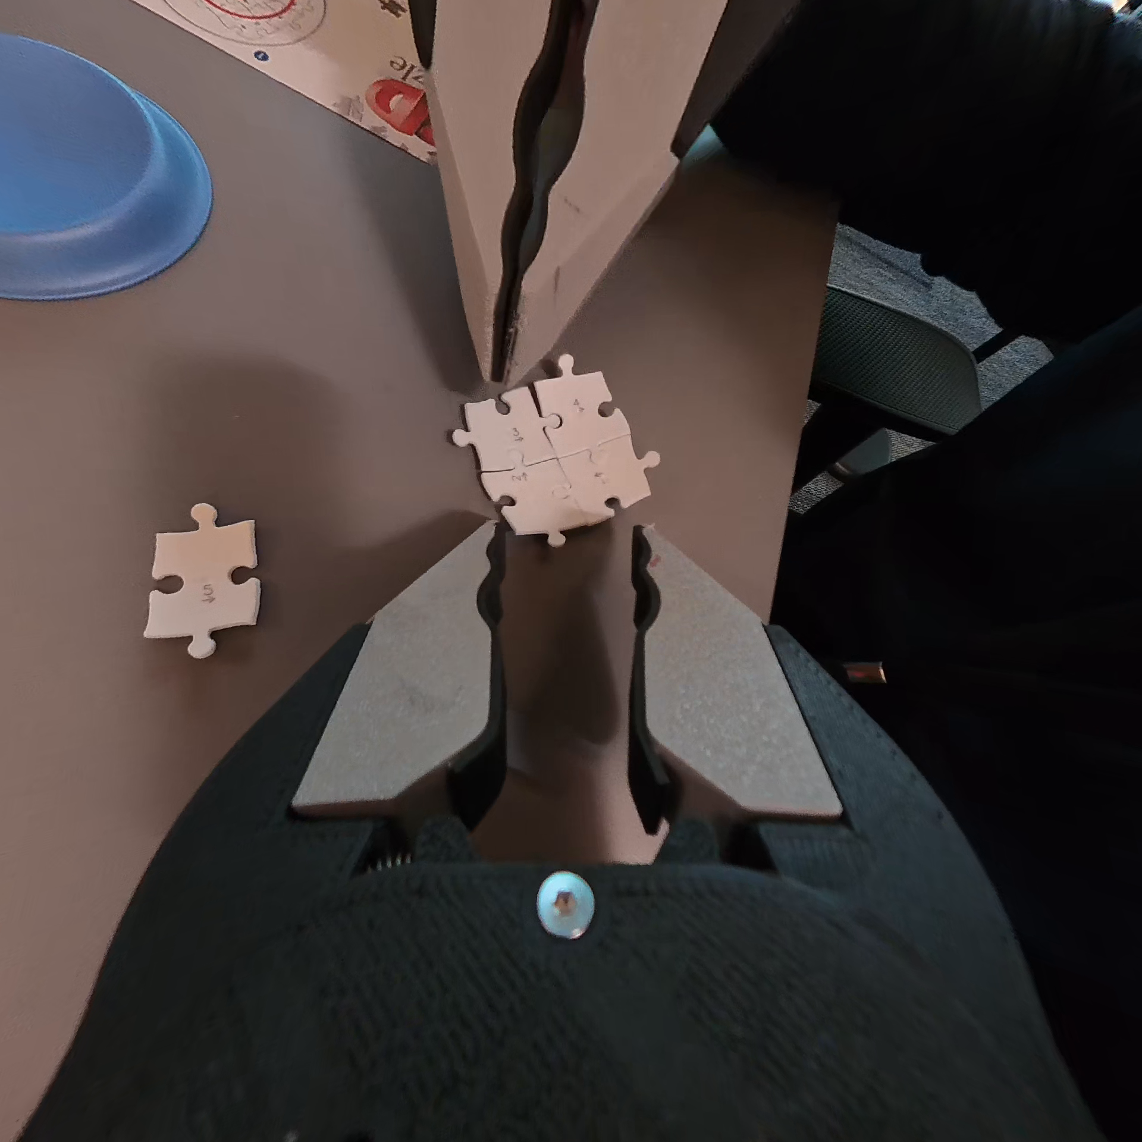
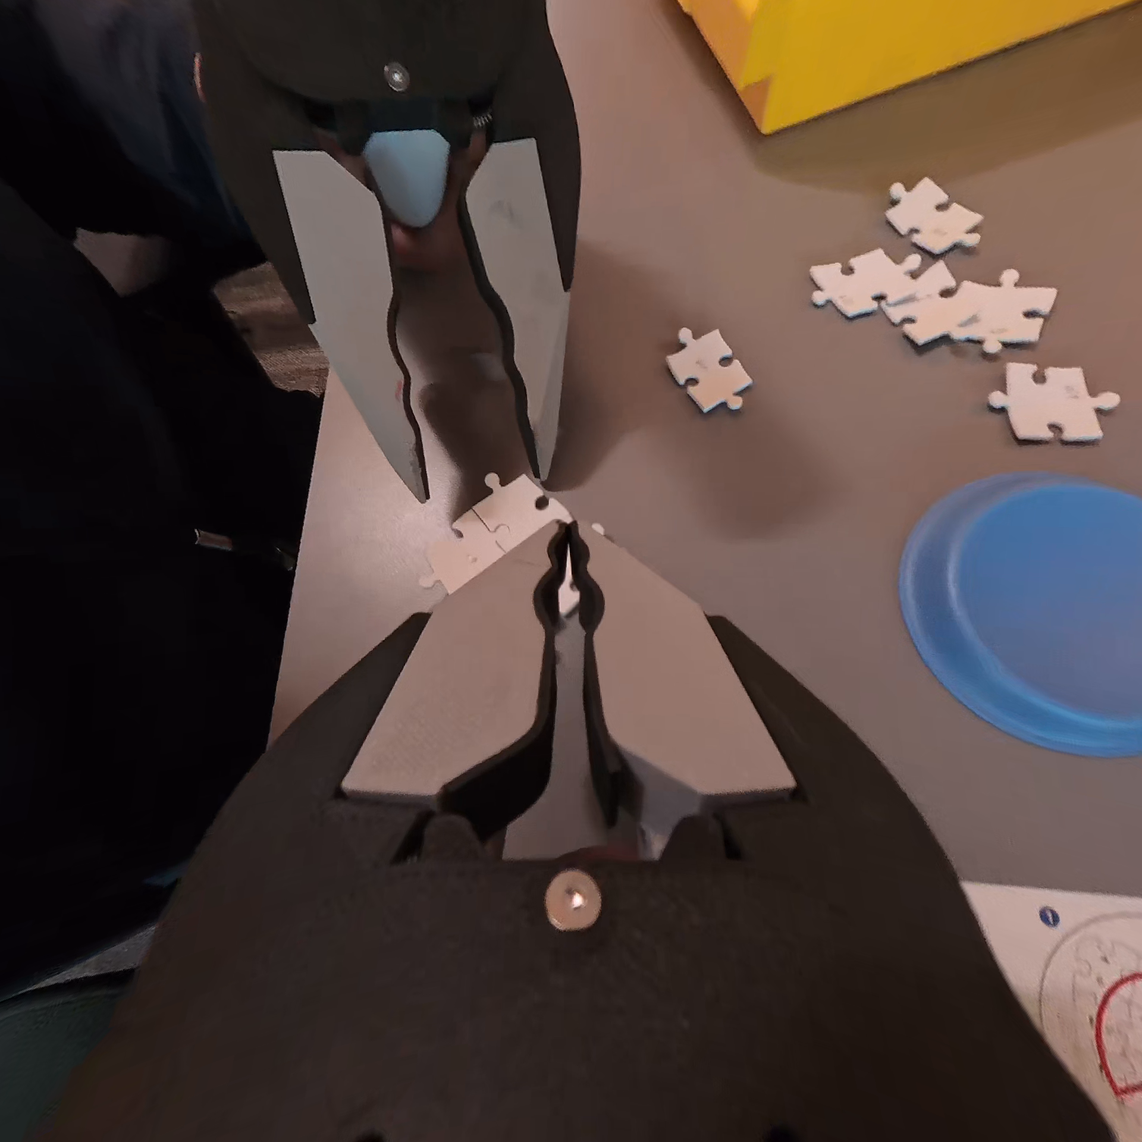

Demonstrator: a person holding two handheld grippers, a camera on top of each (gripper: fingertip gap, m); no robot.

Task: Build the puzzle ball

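Note:
Four white puzzle pieces joined into a square cluster [image 1: 556, 451] lie on the brown table near its edge. My left gripper [image 1: 568, 528] is open, its two fingertips straddling the cluster's near edge. My right gripper [image 2: 568, 525] is shut, its tips meeting at the cluster's [image 2: 494, 531] opposite edge; I cannot tell whether they pinch it or just touch it. The right gripper comes in from the top of the left wrist view [image 1: 503, 371]. The left gripper shows open at the top of the right wrist view [image 2: 485, 485]. One loose piece [image 1: 204, 578] lies to the left.
A blue plate [image 2: 1038, 618] sits upside down on the table, also in the left wrist view [image 1: 93, 173]. Several loose white pieces [image 2: 939, 303] lie beyond it, one [image 2: 710, 371] nearer. A yellow box [image 2: 896, 49] stands behind. A printed sheet [image 2: 1081, 958] lies near. A chair [image 1: 896, 364] stands past the table edge. Left tips to right tips: about 5 cm. From the left gripper's tips to the loose piece [image 1: 204, 578] is close to 8 cm. The right camera catches it too, in the right wrist view [image 2: 712, 373].

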